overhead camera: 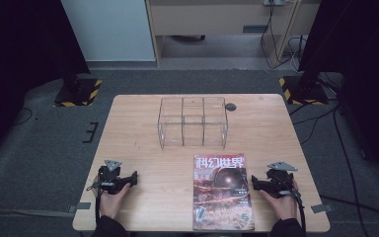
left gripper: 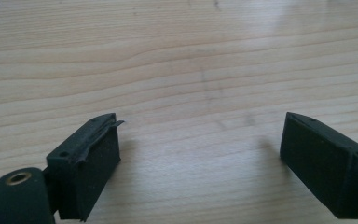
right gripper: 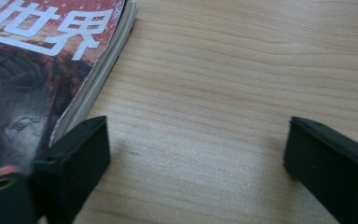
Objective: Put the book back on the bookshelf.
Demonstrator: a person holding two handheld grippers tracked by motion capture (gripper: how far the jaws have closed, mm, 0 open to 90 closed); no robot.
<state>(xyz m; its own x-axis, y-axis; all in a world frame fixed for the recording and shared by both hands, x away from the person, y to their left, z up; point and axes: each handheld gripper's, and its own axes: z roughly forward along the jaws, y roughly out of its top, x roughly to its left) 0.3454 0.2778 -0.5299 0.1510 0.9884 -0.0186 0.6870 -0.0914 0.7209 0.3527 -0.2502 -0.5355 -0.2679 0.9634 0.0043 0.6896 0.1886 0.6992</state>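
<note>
Both tongs rest on the table [overhead camera: 143, 108], jaws wide, nothing between them. Left tongs [overhead camera: 134, 177] sit well to the left of the magazine [overhead camera: 223, 191]; left gripper view has bare wood grain between its two black pads. Right tongs [overhead camera: 254, 183] sit just beside the mag's right edge; in the right gripper view one jaw stands right by the page edge of the magazine [right gripper: 42, 70], the other over bare wood.

Magazine lies flat, cover up, at the near edge of the table, in front of the clear divider box [overhead camera: 192, 122], w/ open wood between the two.

Risks, as I judge them:
- Mag is thin, floppy, flat on wood, so there's no gap to get a jaw under. A pinch from the side could just shove it left or buckle the cover.
- Glossy cover is prob. slick; the pads may slip, or catch the cover alone and fan the pages.
- Held at one edge, it would likely sag and droop; harder to slot into a narrow compartment.
- Its near end is at the table edge, so a careless push toward the person could tip it off.
- Box looks light, thin-walled; a bump from the mag could slide or tip it.

Materials & shapes: table is pale wood w/ straight grain, matte. Jaws are blocky black wedges w/ a dull finish. Mag is rectangular, red-brown cover, large white characters, pale stacked page edges. Box is transparent plastic, rectangular, split into compartments by clear walls.
</note>
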